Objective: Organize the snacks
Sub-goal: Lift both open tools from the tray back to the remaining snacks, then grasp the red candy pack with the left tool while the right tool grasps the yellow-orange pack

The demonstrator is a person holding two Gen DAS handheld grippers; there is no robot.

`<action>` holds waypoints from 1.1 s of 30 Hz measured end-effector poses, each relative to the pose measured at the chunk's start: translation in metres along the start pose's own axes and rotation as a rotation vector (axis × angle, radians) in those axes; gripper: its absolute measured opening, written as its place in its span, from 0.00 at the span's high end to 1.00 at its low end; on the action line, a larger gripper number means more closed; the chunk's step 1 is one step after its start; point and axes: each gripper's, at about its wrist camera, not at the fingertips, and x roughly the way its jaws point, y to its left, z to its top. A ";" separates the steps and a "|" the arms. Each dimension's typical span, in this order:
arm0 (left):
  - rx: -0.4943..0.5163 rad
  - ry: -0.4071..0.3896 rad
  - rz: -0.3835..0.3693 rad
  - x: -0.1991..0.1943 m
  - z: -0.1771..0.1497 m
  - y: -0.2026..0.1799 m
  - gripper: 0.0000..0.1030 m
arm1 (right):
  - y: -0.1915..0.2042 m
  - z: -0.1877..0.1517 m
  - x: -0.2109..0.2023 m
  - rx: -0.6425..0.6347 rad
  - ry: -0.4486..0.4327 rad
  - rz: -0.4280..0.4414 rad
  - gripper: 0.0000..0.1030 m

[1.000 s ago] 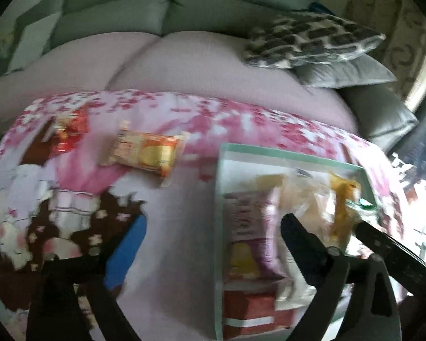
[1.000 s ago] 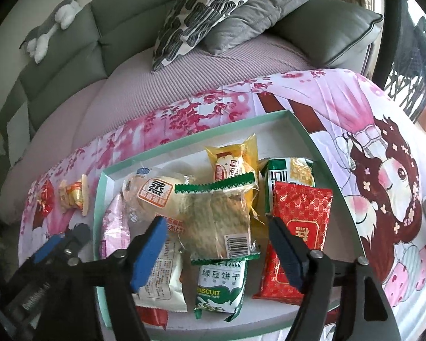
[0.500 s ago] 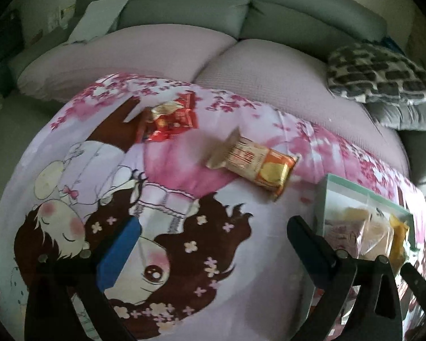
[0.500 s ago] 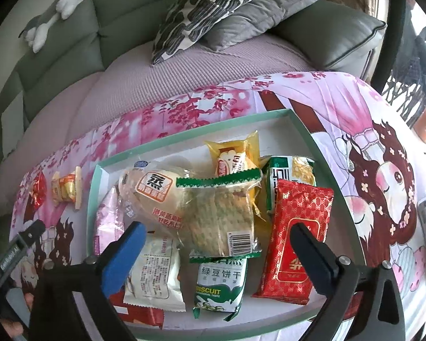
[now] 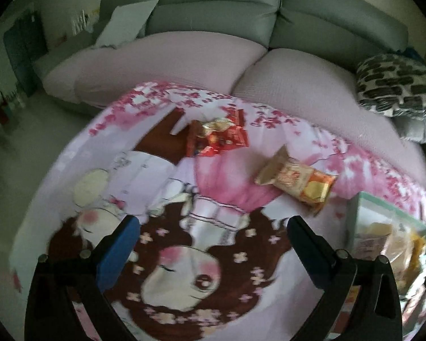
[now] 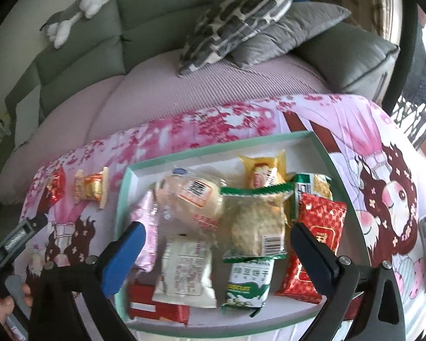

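Observation:
Two loose snacks lie on the pink cartoon tablecloth (image 5: pixel 162 199): a red packet (image 5: pixel 217 139) and an orange-and-tan packet (image 5: pixel 296 180), both beyond my left gripper (image 5: pixel 213 233), which is open and empty. A green-rimmed tray (image 6: pixel 213 149) holds several snack packets, among them a green-edged biscuit pack (image 6: pixel 255 224) and a red pack (image 6: pixel 318 244). My right gripper (image 6: pixel 217 233) is open and empty above the tray's near half. The tray's corner shows in the left wrist view (image 5: pixel 363 199). The loose packets show at the left of the right wrist view (image 6: pixel 89 189).
A grey sofa with a pink seat cover (image 5: pixel 184 56) runs behind the table. Patterned and grey cushions (image 6: pixel 241 14) lie on it, and a plush toy (image 6: pixel 76 5) sits on its back. The left hand-held gripper's body (image 6: pixel 14 238) shows at the far left.
My left gripper has swung left, away from the tray and toward the two loose packets. My right gripper has opened wider over the tray and pulled back slightly.

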 end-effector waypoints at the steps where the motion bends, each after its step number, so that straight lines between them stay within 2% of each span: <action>1: 0.012 -0.005 0.019 0.000 0.001 0.003 0.00 | 0.004 0.000 -0.001 -0.009 -0.004 0.007 0.00; 5: 0.010 -0.010 0.056 -0.001 0.004 0.017 0.00 | 0.021 -0.003 -0.002 -0.046 0.000 0.037 0.00; 13: -0.018 -0.003 0.057 -0.001 0.005 0.029 0.00 | 0.053 -0.015 0.003 -0.123 0.025 0.078 0.00; 24: -0.080 -0.046 0.109 0.000 0.015 0.062 0.00 | 0.094 -0.032 0.014 -0.213 0.067 0.123 0.00; 28: -0.102 -0.048 0.094 0.003 0.019 0.071 0.00 | 0.106 -0.036 0.023 -0.224 0.092 0.141 0.00; 33: -0.133 -0.054 0.037 0.007 0.023 0.078 0.00 | 0.119 -0.032 0.030 -0.224 0.106 0.173 0.00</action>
